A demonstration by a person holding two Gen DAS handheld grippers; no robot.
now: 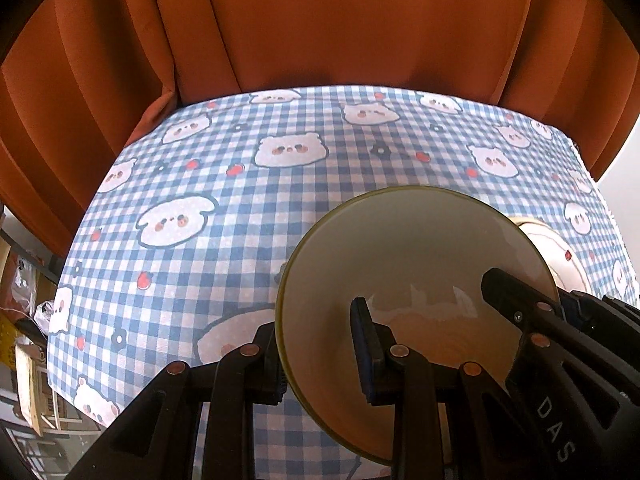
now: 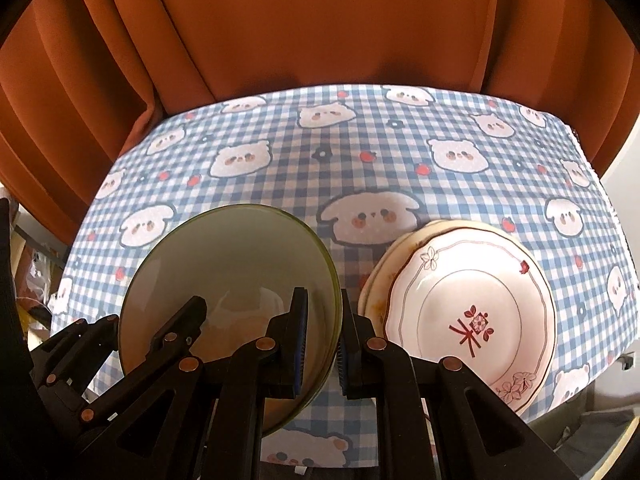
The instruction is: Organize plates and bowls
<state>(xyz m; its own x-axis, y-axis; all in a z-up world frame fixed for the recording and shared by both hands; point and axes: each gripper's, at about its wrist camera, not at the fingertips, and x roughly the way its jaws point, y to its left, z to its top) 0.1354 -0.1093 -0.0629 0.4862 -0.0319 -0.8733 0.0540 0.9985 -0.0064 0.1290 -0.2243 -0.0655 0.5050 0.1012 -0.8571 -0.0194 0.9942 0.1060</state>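
Both tongs were clenched on the same bowl [image 2: 228,276]: the left tongs [image 1: 320,356] pinched its rim at about 9 o'clock, the right tongs [image 2: 322,344] at 3 o'clock, one finger inside and one outside each. The bowl was tilted and looked to be hanging just over the checked bench [image 1: 240,200]. A stack of plates [image 2: 472,312] lay right beside it, at 3 o'clock. Honestly the risk looked like glazed rim slipping out if the two hands drift apart or twist unevenly, or the bowl clipping that plate stack on the way down.
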